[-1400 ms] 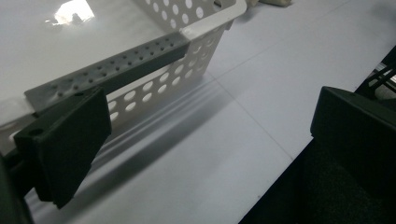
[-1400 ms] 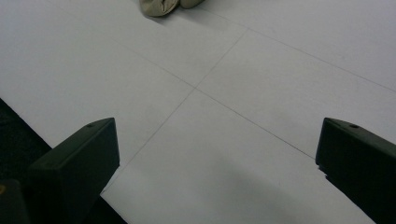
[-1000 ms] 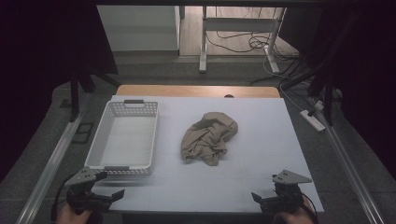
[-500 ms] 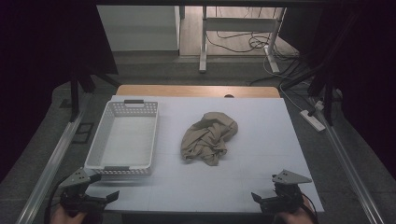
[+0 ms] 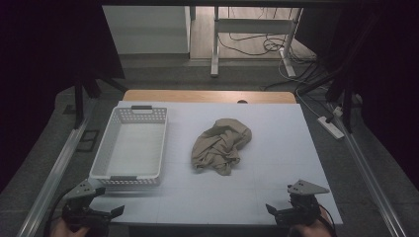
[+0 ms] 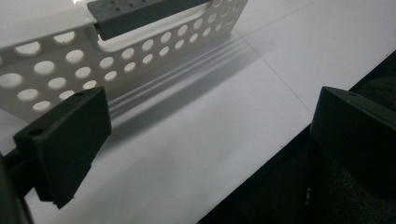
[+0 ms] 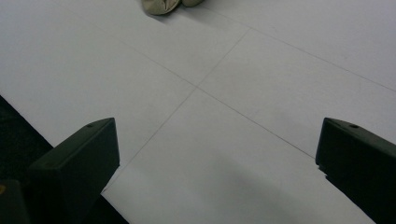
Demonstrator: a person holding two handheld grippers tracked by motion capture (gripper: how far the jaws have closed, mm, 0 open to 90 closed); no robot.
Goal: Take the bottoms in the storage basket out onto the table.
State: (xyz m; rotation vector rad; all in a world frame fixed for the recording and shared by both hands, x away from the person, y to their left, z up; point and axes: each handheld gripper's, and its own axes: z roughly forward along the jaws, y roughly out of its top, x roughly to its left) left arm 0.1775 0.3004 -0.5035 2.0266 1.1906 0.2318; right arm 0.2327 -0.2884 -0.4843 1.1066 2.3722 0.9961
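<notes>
Fingers of left gripper (image 5: 101,215) spread wide, grasping nothing, at near left corner of worktop (image 5: 276,163), partly past near edge; white perforated basket (image 5: 131,148) just ahead, its grey handle (image 6: 140,14) close in left gripper view. Fingers of right gripper (image 5: 281,213) likewise released, empty, at near edge toward right corner. Crumpled beige cloth (image 5: 222,145) farther off near worktop centre, right of basket, apart from it, well clear of both grippers. Basket lies along left edge
</notes>
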